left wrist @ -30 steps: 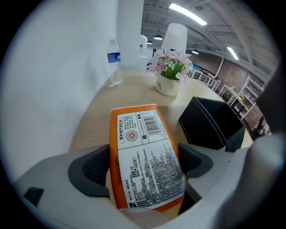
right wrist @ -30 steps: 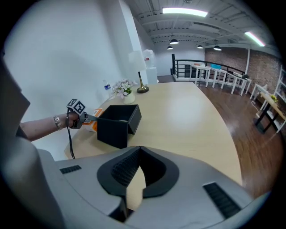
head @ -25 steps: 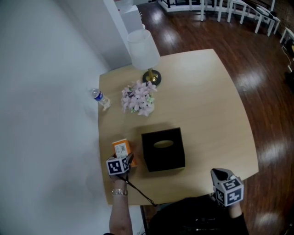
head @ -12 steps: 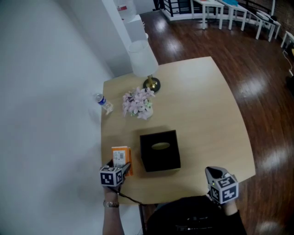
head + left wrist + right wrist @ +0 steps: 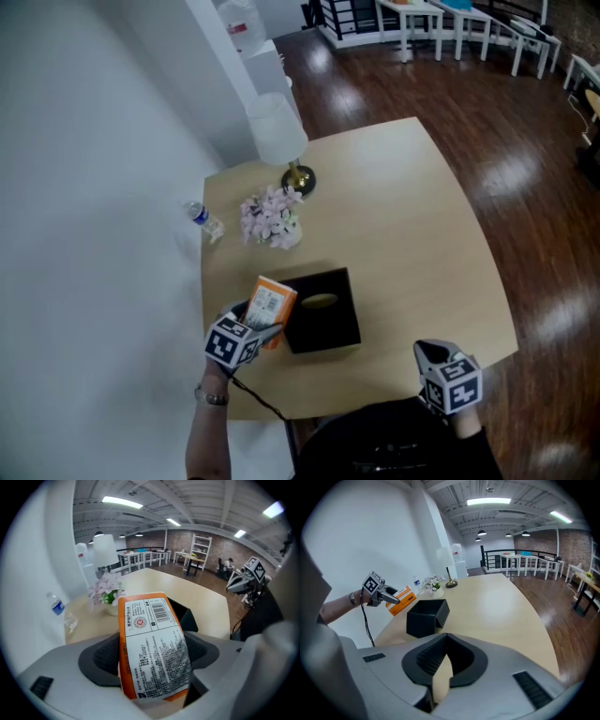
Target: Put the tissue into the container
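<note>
An orange and white tissue pack (image 5: 272,302) hangs tilted in the air at the left edge of the black box container (image 5: 330,330). My left gripper (image 5: 261,323) is shut on the tissue pack (image 5: 152,639), with a dark pad pressing on each side. Behind the pack, a corner of the container (image 5: 188,618) shows. My right gripper (image 5: 433,354) hovers at the table's front right edge, shut and empty; its jaws (image 5: 442,639) meet at the tips. From there the container (image 5: 423,619) and the pack (image 5: 401,601) are seen ahead on the left.
On the tan table (image 5: 412,234) stand a white-shaded lamp (image 5: 277,131), a pot of pale pink flowers (image 5: 270,216) and a small water bottle (image 5: 202,221) at the far left. A white wall runs along the table's left side. Dark wooden floor surrounds the rest.
The left gripper has lifted the tissue pack off the table and carried it right, tilted, to the container's left edge. The right gripper has hardly moved.
</note>
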Motion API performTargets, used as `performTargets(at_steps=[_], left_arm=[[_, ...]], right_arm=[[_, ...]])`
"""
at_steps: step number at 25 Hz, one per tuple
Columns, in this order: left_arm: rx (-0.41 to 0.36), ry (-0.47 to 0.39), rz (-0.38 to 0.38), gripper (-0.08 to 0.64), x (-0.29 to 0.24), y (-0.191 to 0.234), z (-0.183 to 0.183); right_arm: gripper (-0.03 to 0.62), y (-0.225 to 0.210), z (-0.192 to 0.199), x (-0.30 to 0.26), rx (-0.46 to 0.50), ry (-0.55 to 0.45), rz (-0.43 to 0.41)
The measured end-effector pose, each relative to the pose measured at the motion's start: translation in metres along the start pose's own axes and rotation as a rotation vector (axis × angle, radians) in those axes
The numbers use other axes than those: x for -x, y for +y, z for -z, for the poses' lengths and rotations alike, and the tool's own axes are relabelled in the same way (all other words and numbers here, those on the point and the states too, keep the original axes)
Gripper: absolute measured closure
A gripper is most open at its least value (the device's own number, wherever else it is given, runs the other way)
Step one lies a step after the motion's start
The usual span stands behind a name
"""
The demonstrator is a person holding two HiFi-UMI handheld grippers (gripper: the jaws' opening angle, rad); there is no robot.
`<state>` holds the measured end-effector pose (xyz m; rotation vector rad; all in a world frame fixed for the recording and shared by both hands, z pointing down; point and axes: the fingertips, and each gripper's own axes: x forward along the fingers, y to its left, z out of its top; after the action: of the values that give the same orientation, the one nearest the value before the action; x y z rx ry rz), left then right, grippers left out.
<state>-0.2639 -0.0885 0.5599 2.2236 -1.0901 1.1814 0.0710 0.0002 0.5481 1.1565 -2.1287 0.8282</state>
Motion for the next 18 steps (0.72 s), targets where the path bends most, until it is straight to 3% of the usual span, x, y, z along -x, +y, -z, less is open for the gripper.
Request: performTargets(at_steps=[6,15,18], left_arm=[[-0.238,0.056,0.163,0.141,-0.047,-0.026,-0.04],[-0.636,0.15,0.323,0.141,-0.098,-0.04,-0.057],[-0.707,0.128,0.382,0.141,-0.104,-0.046,-0.06]], right_arm=[[0.586,-0.01,0.01,0.008,-0.045,-0.007,0.045],[0.586,-0.012,0.02,0.011,-0.094,0.004,0.098],[0.586,-0.012,0.024,0.011,-0.108,0.015,0.108]])
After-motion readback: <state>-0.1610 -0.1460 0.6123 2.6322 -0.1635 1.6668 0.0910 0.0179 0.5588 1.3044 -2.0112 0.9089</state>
